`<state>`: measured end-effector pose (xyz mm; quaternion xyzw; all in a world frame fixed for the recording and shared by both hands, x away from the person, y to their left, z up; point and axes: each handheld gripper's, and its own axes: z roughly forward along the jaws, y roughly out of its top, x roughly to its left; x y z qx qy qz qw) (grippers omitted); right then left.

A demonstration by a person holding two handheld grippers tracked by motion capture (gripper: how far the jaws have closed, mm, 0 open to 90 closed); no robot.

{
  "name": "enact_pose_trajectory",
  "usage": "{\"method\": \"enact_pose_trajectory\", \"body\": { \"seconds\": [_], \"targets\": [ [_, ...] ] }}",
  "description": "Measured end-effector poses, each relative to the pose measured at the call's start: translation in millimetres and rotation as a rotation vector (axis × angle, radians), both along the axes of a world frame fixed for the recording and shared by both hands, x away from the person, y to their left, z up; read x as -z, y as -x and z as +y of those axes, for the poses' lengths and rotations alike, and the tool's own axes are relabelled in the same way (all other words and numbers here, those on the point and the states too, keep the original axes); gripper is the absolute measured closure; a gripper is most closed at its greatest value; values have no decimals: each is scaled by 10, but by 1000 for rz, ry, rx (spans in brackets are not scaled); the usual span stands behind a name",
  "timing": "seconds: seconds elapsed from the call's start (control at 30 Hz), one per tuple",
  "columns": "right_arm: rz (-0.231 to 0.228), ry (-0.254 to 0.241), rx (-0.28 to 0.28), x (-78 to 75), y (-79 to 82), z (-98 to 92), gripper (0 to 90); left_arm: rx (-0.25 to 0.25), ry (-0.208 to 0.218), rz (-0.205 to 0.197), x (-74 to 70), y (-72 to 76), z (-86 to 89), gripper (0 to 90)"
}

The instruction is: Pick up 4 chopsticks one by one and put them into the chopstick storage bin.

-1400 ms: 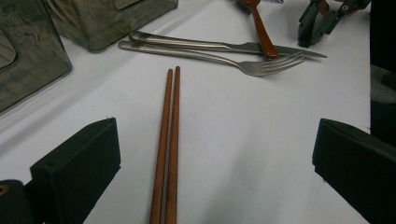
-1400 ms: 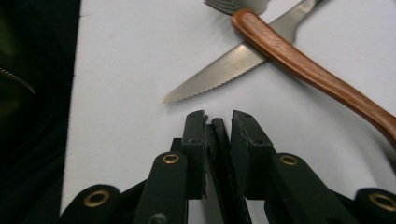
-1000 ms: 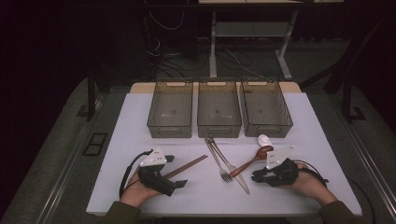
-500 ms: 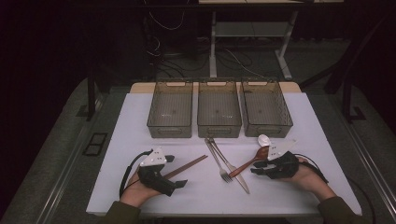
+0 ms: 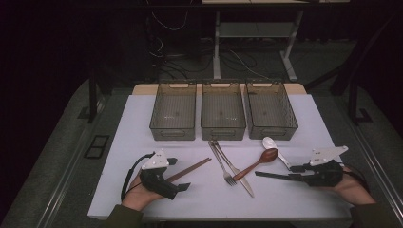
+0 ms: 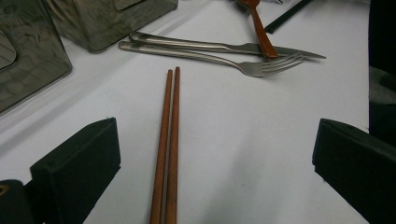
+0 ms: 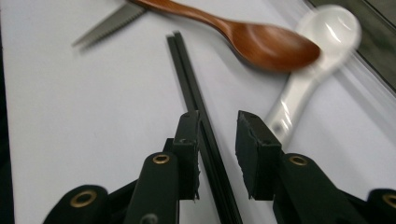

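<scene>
The right gripper [image 7: 217, 128] stands narrow around the pair of black chopsticks [image 7: 189, 79] at the right of the white surface [image 5: 304, 118], its jaws just opening; one stick may slip aside. The left gripper [image 6: 215, 154] stands wide over the brown wooden chopsticks [image 6: 169, 140].

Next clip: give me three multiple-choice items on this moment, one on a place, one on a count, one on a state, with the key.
1. Where do the brown chopsticks lie?
A. in the middle bin
B. on the table between the left gripper's jaws
C. across the wooden spoon

2. How many bins stand in the row?
A. two
B. three
C. four

3. How does the right gripper stand to the black chopsticks?
A. jaws apart around them, right pad clear
B. lifted high with them
C. shut on the white spoon

Key: 1 B, the left gripper view shows them flat between the left gripper jaws. 2 B, the high view shows three side by side. 3 A, its jaws have just been opening and a gap shows beside the chopsticks.
</scene>
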<state>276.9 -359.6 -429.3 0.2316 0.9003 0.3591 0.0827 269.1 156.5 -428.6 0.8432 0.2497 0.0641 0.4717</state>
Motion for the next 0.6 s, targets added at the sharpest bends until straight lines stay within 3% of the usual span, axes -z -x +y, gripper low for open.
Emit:
{"method": "enact_pose_trajectory", "body": {
  "seconds": [0.2,0.43,0.6],
  "targets": [
    [14,19,21,61,15,-138,694,1,-2,3,2,-1,-10,0],
    [50,61,-16,128,-11,-61,720,2,-2,4,2,-3,-5,0],
    [55,64,-24,133,-15,-47,757,2,0,5,4,1,-10,0]
  ]
}}
